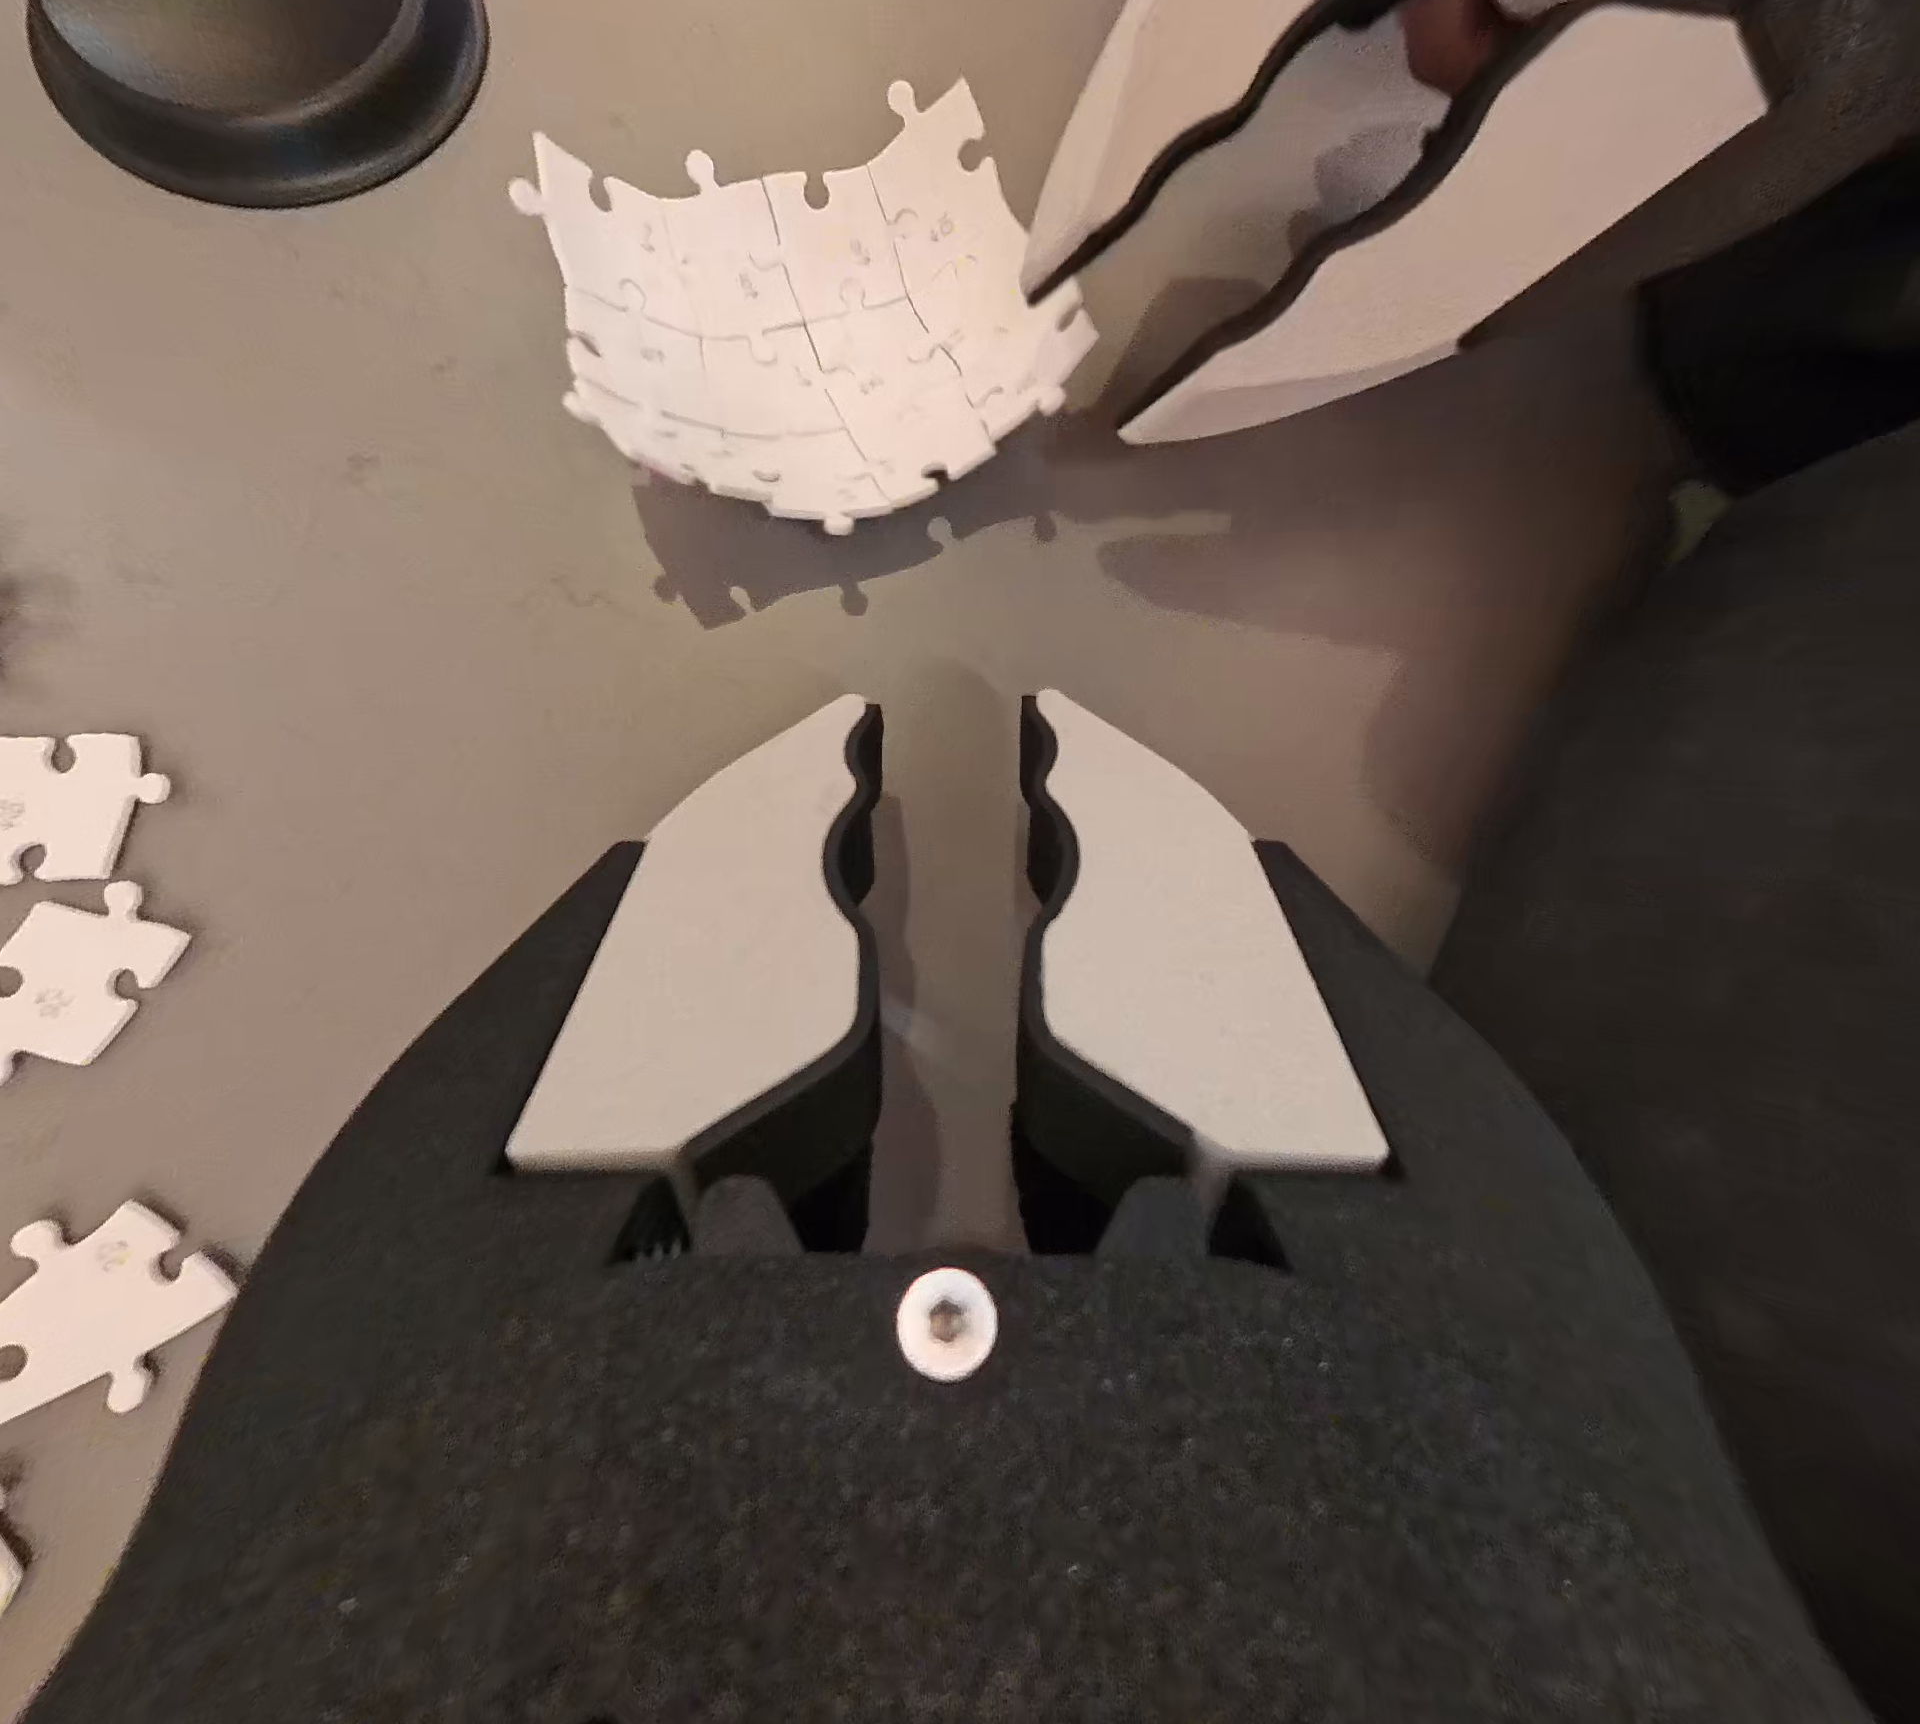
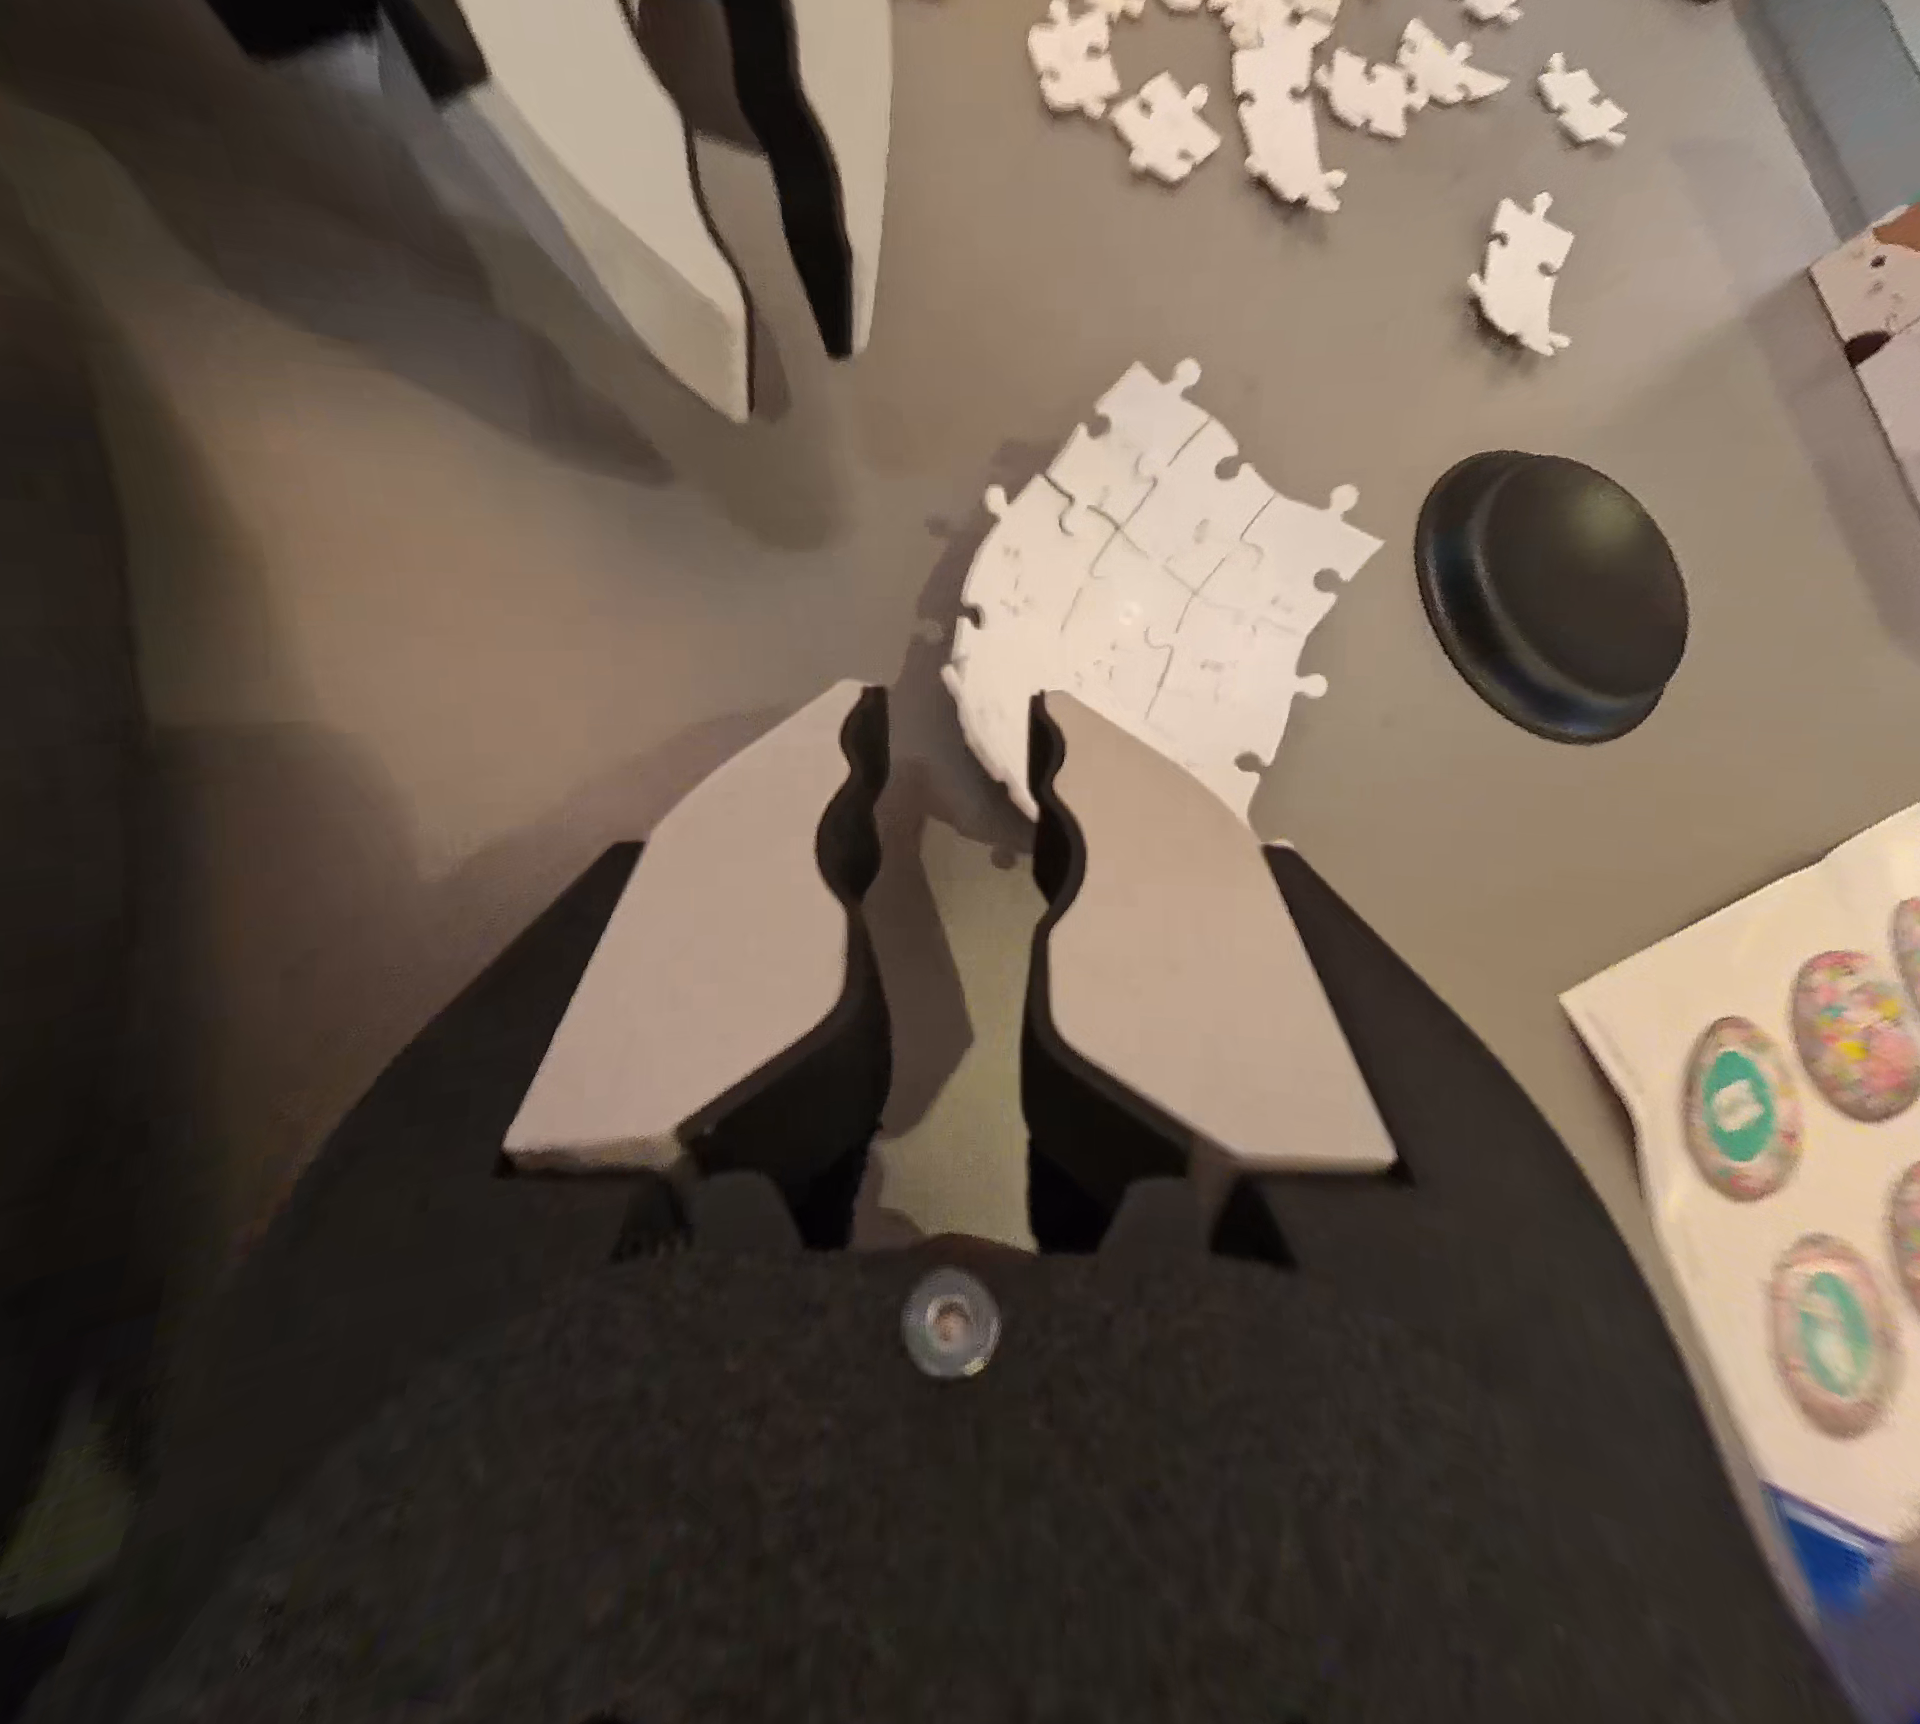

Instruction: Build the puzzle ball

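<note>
Open left hand-held gripper (image 1: 951, 718) faces curved puzzle shell (image 1: 800, 344) on table (image 1: 364, 531).

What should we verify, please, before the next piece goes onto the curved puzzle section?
1. Left gripper open and empty: ok.
2. Right gripper open and empty: ok.
3. Curved puzzle section resting on the table, joints closed: ok.
4. Right gripper's contact with the section's edge: cannot tell.
5. Loose pieces available on the table: ok.
6. Black stand free beside the section: ok.
</note>
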Motion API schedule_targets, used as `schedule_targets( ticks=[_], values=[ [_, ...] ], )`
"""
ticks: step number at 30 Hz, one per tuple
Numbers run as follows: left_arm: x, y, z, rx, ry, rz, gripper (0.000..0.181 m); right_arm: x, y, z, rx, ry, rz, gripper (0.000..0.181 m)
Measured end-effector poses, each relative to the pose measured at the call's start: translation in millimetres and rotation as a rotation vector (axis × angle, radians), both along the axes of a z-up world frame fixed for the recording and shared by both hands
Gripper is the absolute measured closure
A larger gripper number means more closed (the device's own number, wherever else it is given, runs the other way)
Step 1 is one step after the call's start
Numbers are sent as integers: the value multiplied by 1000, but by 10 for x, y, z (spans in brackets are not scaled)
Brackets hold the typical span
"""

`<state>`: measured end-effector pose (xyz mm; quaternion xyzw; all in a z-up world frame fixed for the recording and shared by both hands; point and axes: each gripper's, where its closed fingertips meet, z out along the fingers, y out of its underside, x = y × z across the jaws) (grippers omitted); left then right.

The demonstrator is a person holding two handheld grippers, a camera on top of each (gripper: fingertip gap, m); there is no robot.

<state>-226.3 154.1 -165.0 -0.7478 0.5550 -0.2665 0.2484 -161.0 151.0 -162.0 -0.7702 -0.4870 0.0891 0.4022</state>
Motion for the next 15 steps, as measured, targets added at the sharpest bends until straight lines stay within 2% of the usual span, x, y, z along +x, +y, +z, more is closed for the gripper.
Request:
schedule_targets(
  ticks=[5, 11, 15],
  values=[
    [-4, -17, -16, 21, -16, -1, 156, 114, 56, -101, 85, -309, 133, 155],
    [-44, -23, 16, 34, -52, 16, 157, 73, 111, -189, 173, -461, 191, 157],
    [-90, -36, 25, 30, -62, 19, 156, 88, 165, -218, 156, -509, 188, 164]
  ],
)
